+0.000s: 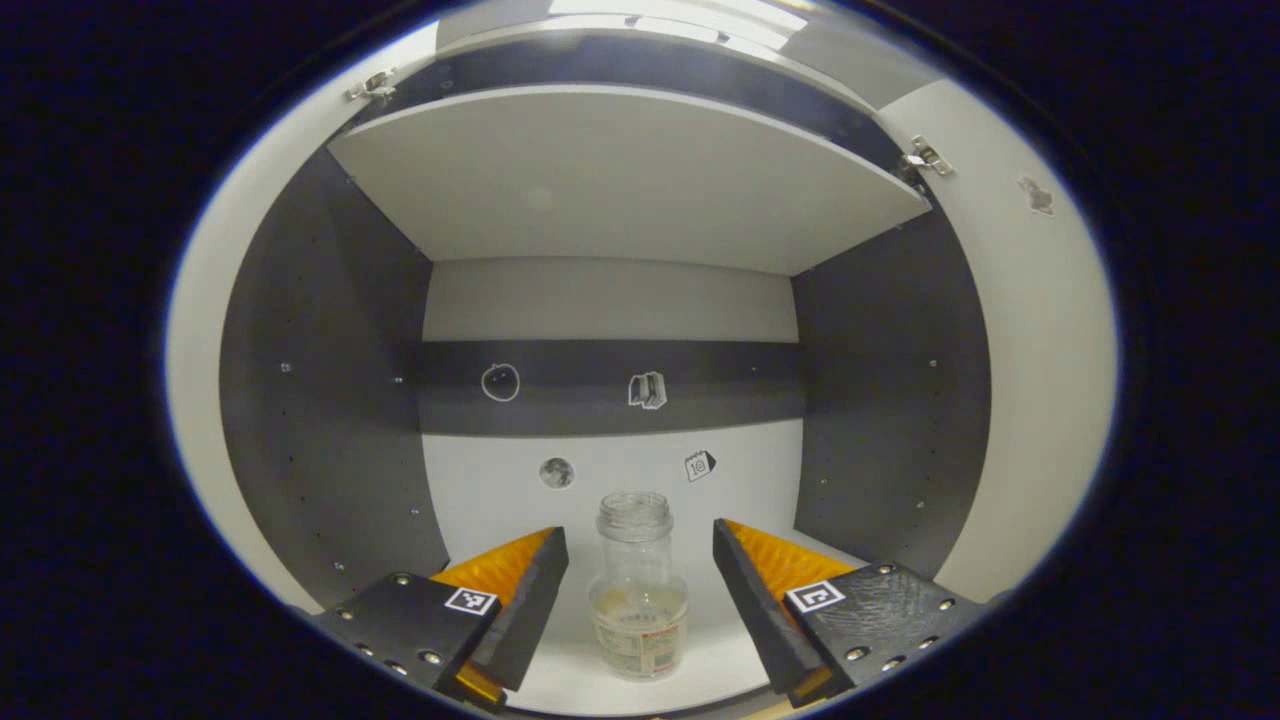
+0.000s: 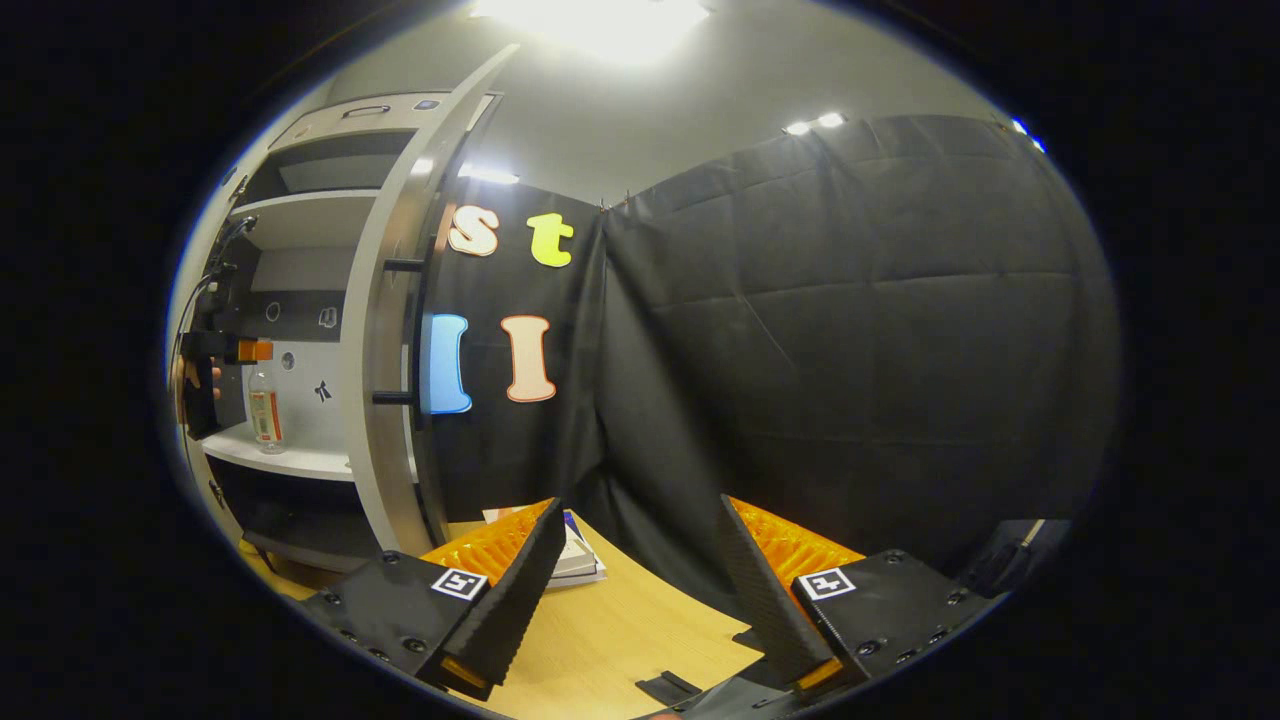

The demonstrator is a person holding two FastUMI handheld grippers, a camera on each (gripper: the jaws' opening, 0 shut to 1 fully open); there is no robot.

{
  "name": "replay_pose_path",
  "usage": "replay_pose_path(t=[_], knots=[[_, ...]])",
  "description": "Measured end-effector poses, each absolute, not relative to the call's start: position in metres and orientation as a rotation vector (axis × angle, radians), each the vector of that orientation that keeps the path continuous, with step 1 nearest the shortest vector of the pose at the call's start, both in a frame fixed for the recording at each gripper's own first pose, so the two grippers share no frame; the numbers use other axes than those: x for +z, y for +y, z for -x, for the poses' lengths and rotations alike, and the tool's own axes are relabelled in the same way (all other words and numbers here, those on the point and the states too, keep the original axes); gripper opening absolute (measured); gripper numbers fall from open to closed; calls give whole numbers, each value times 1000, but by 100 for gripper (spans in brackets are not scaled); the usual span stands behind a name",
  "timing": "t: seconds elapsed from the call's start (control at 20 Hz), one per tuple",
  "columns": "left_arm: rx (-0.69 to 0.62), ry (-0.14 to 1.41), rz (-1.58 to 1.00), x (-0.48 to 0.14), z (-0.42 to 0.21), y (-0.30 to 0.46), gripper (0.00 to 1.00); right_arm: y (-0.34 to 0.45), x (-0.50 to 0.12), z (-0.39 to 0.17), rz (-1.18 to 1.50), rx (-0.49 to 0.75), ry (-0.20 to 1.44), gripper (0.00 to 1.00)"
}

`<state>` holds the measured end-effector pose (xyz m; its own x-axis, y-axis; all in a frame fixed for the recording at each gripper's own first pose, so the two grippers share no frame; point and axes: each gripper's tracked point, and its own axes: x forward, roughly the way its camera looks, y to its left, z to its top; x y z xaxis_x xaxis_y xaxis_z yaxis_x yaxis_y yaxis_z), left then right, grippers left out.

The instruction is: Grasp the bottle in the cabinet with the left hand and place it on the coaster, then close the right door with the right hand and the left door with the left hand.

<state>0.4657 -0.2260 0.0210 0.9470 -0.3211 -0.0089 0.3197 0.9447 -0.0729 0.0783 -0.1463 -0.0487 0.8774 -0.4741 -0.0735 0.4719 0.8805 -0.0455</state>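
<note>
Left gripper view looks straight into the open cabinet [image 1: 610, 300], whose grey side walls and pale back panel frame a white shelf board [image 1: 620, 180] overhead and a white shelf floor [image 1: 560, 680] below; the left door [image 1: 200, 330] and right door [image 1: 1040, 330] both stand swung wide at the edges of the opening, each with a metal hinge at its upper corner. Right gripper view has the same cabinet at its left side, the right door [image 2: 385, 330] seen edge-on with its dark bar handle [image 2: 400, 330], and a wooden table [image 2: 620, 630] beneath with a stack of books [image 2: 580, 555] near the door's foot. On the shelf floor, near its front edge and about midway between the side walls, stands the bottle [image 1: 638, 590], upright, clear, uncapped, with a label round its lower part. The left gripper [image 1: 640, 560] has its jaws spread wide, one finger on each side of the bottle and neither touching it. The right gripper [image 2: 640, 540] hangs over the table well apart from the cabinet, its jaws equally wide and holding nothing. Small stickers [image 1: 648, 390] dot the back panel above the bottle
</note>
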Motion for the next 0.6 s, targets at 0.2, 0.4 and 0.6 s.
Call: replay_pose_path(t=[0.2,0.4,0.6], knots=[[-315,27,62,15,-486,-227,87,-141,-51,-82,40,-500,88,97],[-309,50,-4,7,-494,-231,88,-140,-55,-84,35,-500,96,97],[-289,51,8,5,-497,-229,48,-140,-59,-83,31,-493,100,97]])
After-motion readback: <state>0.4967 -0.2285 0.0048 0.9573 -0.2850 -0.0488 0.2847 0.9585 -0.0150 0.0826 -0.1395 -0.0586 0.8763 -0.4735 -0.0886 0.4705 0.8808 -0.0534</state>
